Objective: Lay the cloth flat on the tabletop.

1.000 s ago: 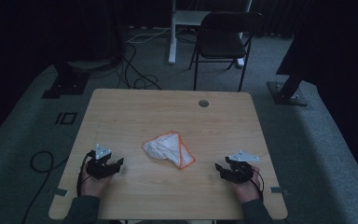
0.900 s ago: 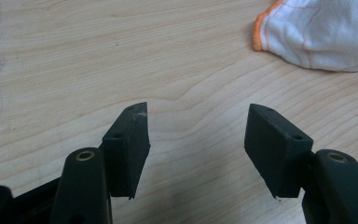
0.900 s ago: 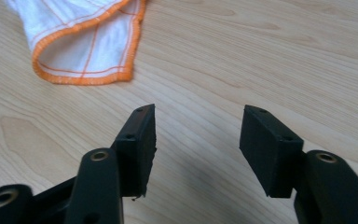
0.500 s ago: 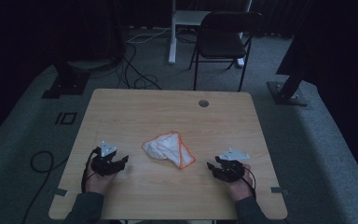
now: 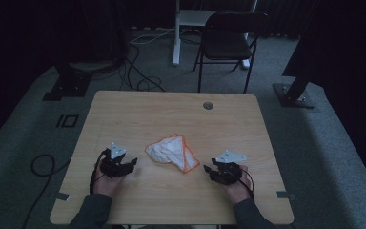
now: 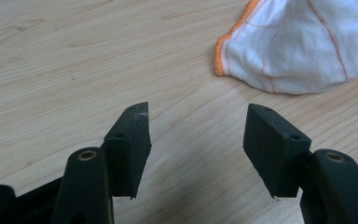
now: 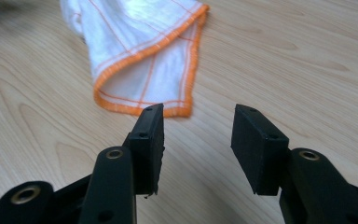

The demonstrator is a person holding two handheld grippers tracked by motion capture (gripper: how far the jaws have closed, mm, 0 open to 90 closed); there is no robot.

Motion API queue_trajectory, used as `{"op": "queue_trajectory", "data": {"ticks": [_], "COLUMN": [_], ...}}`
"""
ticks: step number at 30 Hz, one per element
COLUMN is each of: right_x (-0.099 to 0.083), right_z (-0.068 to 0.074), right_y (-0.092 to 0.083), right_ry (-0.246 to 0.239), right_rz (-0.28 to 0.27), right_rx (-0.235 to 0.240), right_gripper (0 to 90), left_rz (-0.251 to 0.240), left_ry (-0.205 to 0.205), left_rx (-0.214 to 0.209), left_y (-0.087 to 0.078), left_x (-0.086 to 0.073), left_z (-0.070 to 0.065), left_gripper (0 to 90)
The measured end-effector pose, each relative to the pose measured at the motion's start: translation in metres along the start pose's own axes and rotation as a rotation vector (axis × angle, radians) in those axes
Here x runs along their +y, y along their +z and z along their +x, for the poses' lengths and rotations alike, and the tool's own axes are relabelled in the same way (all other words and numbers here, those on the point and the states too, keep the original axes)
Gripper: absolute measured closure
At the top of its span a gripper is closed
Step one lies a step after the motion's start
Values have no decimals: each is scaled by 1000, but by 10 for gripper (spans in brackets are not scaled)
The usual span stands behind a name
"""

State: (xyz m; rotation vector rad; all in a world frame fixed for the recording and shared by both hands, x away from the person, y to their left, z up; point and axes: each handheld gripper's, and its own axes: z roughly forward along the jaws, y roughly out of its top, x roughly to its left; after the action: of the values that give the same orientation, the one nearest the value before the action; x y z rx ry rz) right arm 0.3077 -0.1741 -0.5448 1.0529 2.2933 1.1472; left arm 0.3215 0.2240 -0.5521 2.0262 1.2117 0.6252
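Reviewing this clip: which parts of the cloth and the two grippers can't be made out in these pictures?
- Cloth: top and right edges of the left gripper view cut it off.
- Cloth in the right gripper view: far end cut by the top edge; its folds hide the underside.
- Left gripper and right gripper: in the dim high view, too small and dark to judge the finger gap.
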Motion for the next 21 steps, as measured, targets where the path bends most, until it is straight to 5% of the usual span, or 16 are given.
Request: {"op": "queue_trajectory", "data": {"ticks": [21], "right_x": [15], "right_z": [16], "right_y": [10], "right_ry": [-44], "right_rz": [-14], "right_rx": [37], "right_gripper": [536], "left_rz": [-7], "left_ry": [23], "left_rx": [-14], "left_y": [10], "left_x": [8], "left_z": [-9], "left_gripper": [419]}}
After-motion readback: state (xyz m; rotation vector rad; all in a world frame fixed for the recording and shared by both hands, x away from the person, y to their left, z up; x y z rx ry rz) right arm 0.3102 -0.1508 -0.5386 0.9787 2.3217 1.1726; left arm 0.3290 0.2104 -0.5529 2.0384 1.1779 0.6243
